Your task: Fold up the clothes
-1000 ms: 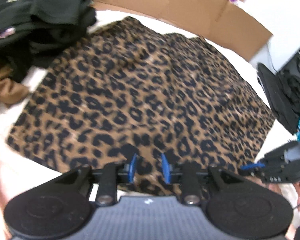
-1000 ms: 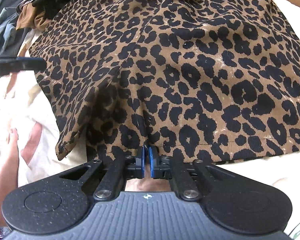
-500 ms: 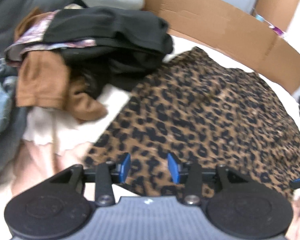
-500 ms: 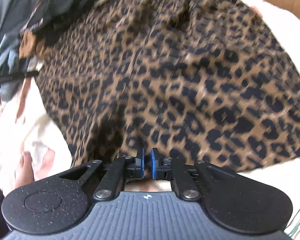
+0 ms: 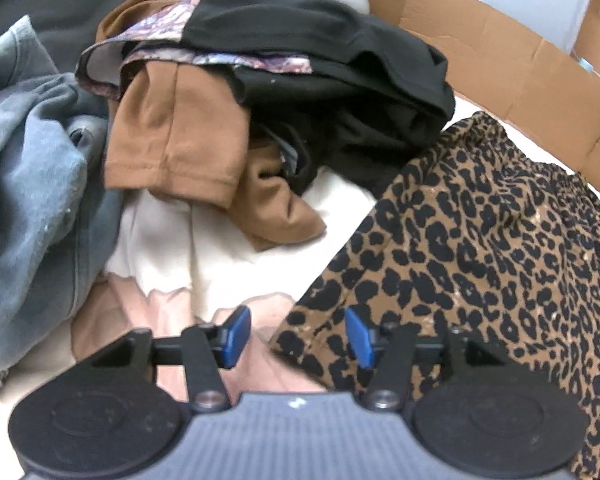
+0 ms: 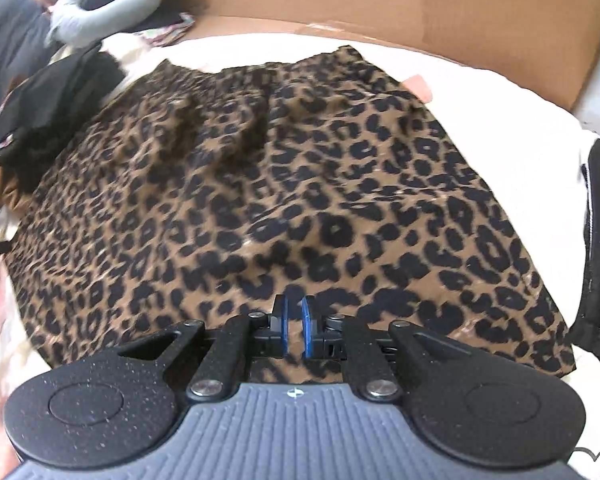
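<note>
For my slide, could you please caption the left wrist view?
Left gripper opening above the leopard-print garment's corner, beside the unfolded clothes pile.

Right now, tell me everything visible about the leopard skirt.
The leopard skirt is thin brown fabric with black spots, spread mostly flat on a pale sheet, with soft wrinkles toward its gathered far edge. Its near hem runs under the right tongs, which are shut, apparently pinching that edge. The left tongs are opening over its near left corner, pads clear of the cloth. A pile of clothes borders its far left side; a cardboard wall stands beyond it.
</note>
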